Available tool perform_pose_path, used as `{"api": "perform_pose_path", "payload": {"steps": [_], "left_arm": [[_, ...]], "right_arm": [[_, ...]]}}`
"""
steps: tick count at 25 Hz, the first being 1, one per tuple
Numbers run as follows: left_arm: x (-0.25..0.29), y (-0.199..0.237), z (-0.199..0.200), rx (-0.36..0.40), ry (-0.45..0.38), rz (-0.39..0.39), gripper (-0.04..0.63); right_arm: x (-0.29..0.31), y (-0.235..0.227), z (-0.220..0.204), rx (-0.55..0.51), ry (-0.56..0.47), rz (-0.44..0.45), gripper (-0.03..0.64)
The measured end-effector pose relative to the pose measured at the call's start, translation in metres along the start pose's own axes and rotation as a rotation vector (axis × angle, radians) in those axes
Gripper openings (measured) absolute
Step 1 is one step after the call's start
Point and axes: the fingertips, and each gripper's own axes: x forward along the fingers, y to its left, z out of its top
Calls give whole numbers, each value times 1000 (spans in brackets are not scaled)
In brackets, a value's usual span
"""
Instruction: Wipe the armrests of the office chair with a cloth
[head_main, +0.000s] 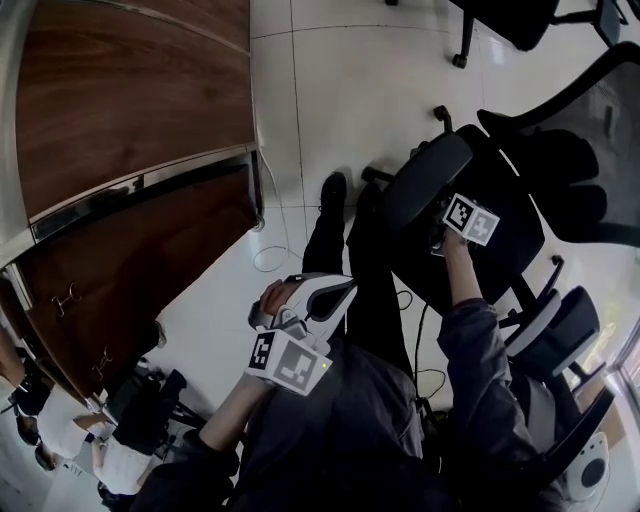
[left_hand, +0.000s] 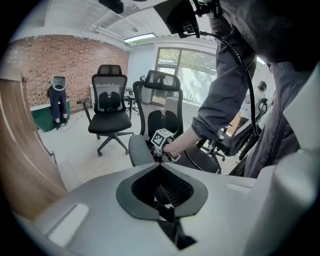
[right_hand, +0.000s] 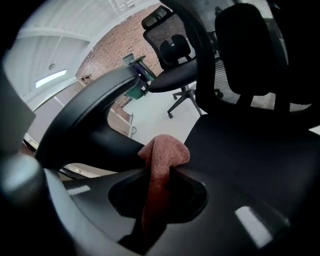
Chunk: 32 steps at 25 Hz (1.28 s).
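The black office chair (head_main: 500, 215) stands ahead of me on the right, its padded armrest (head_main: 425, 178) towards me. My right gripper (head_main: 445, 232) sits just beside that armrest, over the seat edge. In the right gripper view it (right_hand: 160, 175) is shut on a reddish-pink cloth (right_hand: 164, 156), whose bunched end pokes out below the curved armrest (right_hand: 95, 112), close to it; contact is not visible. The left gripper (head_main: 275, 310) hangs back near my body, shut and empty (left_hand: 165, 192), and looks at the right gripper's marker cube (left_hand: 162, 139) by the armrest (left_hand: 138, 150).
A wooden desk (head_main: 130, 100) fills the left side. More office chairs stand at the lower right (head_main: 560, 330), the top right (head_main: 510, 20) and across the room (left_hand: 107, 110). A cable (head_main: 270, 258) loops on the tiled floor. A person (head_main: 90, 440) is at the lower left.
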Motion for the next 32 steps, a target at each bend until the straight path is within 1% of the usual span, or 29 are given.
{"api": "perform_pose_path", "payload": {"steps": [2,5,8,10,12,14,21,26,29,32], "left_arm": [[-1,1,1,0,-3,2,15],[0,1,7,2,-15,4,15],[1,3,14,0,-28,9,15],[0,7,18,0,-34,16,15],[0,10,20,0,-38,21,15],[1,12,19,-3,-38,22,15],[3,10,7,-26,-10,13,15],[4,11,-1,-40,6,11,15],[4,12,-1,-42,4,10,15],[3,13,3,-36,-4,6,15]], "right_arm": [[-11,9,3,23,-23,30,54],[-44,33,6,51,-62,112,54],[-85,57,11,36,-95,192,54],[-103,63,11,34,-107,211,54],[-106,62,11,33,-110,208,54],[-96,55,9,30,-102,192,54],[-20,17,0,30,3,111,54],[17,-7,-3,55,40,40,54],[17,-5,-4,71,43,42,54],[-3,13,-5,97,24,86,54]]}}
